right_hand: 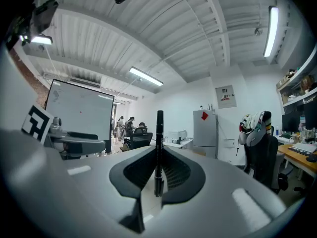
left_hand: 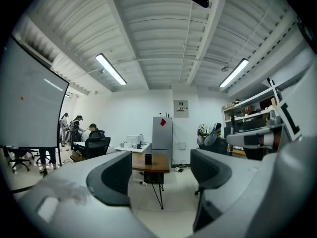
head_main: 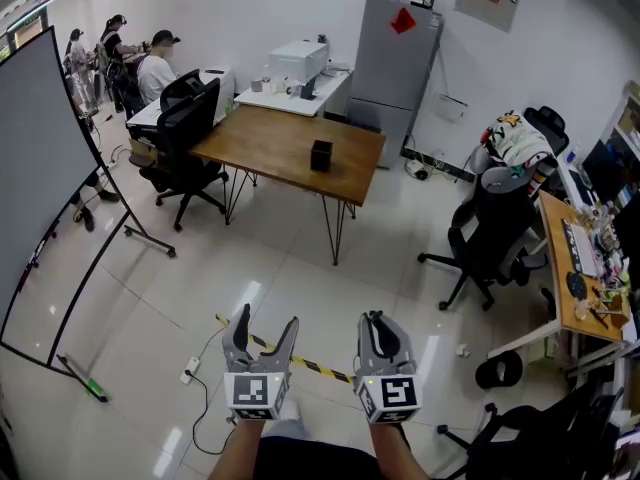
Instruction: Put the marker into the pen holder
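Observation:
A black marker (right_hand: 159,148) stands upright between the pads of my right gripper (right_hand: 159,170), which is shut on it. In the head view that right gripper (head_main: 377,326) is held over the floor at bottom centre, beside my left gripper (head_main: 262,330). The left gripper (left_hand: 161,170) is open with nothing between its jaws. The black pen holder (head_main: 321,155) stands on the wooden table (head_main: 270,143) across the room, far ahead of both grippers. Seen from the left gripper view, the pen holder (left_hand: 148,158) shows small between the jaws.
A whiteboard on a stand (head_main: 40,183) is at the left, with black office chairs (head_main: 190,138) by the table. A grey fridge (head_main: 395,63) stands behind. A chair (head_main: 490,238) and a cluttered desk (head_main: 585,268) are at the right. A striped tape line (head_main: 300,361) crosses the floor ahead.

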Motion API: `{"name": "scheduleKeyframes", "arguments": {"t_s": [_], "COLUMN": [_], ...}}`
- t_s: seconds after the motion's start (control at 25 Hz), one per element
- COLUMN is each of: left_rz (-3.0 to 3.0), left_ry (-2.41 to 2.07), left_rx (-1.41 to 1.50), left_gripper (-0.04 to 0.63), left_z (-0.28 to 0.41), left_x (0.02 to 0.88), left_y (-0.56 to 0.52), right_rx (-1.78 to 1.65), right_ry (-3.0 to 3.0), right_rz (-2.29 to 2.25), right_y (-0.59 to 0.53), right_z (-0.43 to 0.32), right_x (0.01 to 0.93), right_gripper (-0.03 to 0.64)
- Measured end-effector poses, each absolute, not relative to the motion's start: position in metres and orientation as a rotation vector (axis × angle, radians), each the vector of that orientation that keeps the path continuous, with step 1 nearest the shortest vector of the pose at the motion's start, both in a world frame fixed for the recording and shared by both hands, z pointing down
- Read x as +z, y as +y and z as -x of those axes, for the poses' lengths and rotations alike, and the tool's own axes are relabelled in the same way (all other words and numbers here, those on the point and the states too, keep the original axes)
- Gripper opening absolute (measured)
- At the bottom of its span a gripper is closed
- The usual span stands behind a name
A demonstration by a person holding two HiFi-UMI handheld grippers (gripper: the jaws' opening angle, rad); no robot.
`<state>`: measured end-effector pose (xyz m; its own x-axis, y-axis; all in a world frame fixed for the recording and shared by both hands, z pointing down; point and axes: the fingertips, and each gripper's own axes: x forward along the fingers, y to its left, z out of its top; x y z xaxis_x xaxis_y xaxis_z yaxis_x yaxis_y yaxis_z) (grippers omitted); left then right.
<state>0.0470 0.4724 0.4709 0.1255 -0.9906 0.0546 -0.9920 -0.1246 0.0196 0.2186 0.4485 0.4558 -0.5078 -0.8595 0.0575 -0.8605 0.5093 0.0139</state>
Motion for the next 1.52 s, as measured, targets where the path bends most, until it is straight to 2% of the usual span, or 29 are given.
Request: {"name": "scheduleKeyframes", "arguments": {"t_s": [0.28,0.52,0.68,1.08,1.52], "left_rz": [-2.338,-2.333,-2.331,-2.320,-2.316], "left_ry": [-1.997,-1.951,-1.923,-1.978,-2.016], "left_rx": [0.053,0.042,0.062,0.029,0.048], "left_gripper": [0.371,0.370,0.350,0.350,0.350], "left_z": [0.000,0.021,0.019,0.012,-0.025], "left_x": [0.471,0.482,0.491,0.471,0.461], "left_y": [0.404,0.354,0.323,0.210,0.094], "right_rx": [0.022,0.056,0.108,0.088,0.091], "right_ry": [-2.683,-2.665,-2.659,-2.772,-2.818], "right_rz": [-1.505,-1.493,-1.465,-1.341,-1.349], "right_y": [0.381,0.337,0.308,0.186,0.055], "right_z": [-0.165,-0.149,-0.144,-0.132,-0.176], "right_x": [0.454,0.464,0.477,0.459,0.448], "right_gripper": [0.043,0.043,0.043,0.043,0.043]}}
